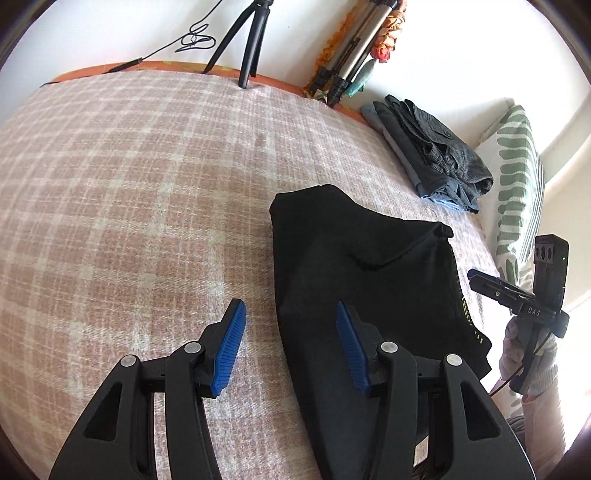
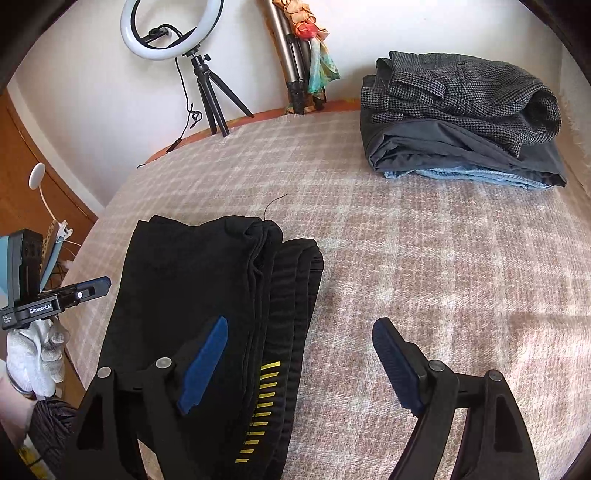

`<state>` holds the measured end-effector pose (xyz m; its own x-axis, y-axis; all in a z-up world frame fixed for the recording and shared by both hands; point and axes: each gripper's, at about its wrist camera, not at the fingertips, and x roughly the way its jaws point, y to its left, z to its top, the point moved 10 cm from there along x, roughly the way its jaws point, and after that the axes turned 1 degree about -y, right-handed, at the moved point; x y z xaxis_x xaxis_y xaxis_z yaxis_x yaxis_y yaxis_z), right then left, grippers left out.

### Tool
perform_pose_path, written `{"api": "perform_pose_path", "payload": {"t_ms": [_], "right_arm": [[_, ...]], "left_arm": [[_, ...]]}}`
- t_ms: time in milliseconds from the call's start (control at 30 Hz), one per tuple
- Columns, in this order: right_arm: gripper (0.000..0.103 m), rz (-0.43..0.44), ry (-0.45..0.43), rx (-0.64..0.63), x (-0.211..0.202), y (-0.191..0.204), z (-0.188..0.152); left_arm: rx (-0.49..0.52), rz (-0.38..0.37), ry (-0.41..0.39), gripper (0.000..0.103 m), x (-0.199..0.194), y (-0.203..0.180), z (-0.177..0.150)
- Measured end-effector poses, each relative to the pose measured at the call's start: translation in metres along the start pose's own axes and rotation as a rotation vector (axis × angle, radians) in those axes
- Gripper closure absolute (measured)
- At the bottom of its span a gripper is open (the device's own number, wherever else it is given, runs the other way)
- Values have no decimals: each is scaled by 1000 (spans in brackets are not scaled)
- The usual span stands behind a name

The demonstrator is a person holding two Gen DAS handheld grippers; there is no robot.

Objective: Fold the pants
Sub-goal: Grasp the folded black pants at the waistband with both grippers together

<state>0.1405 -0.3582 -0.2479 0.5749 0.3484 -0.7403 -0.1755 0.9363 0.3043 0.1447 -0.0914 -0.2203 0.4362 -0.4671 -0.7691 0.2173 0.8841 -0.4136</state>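
Note:
Black pants (image 1: 354,280) lie folded in a compact bundle on the plaid bed cover, with a waistband with yellow marks along one edge (image 2: 266,398). They also show in the right wrist view (image 2: 207,280). My left gripper (image 1: 290,314) is open and empty, held above the pants' left edge, one finger over the cover and one over the cloth. My right gripper (image 2: 299,332) is open and empty above the waistband edge. Each gripper shows in the other's view, the right one (image 1: 484,284) and the left one (image 2: 96,286).
A stack of folded pants (image 2: 461,118) sits at the far right of the bed (image 2: 424,258), also in the left wrist view (image 1: 432,155). A ring light on a tripod (image 2: 173,33), a second tripod (image 2: 295,74) and a striped pillow (image 1: 517,177) stand around the bed.

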Motion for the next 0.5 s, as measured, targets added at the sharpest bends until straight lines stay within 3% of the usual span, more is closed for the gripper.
{"api": "perform_pose_path", "payload": {"t_ms": [200,500], "right_arm": [[22,125,29,110,17,-4,5],[25,166,63,90,37,9,4]], "left_arm": [[-18,-32,36,54,18,-1,3],[-37,-77,50,54,34,-3,14]]}}
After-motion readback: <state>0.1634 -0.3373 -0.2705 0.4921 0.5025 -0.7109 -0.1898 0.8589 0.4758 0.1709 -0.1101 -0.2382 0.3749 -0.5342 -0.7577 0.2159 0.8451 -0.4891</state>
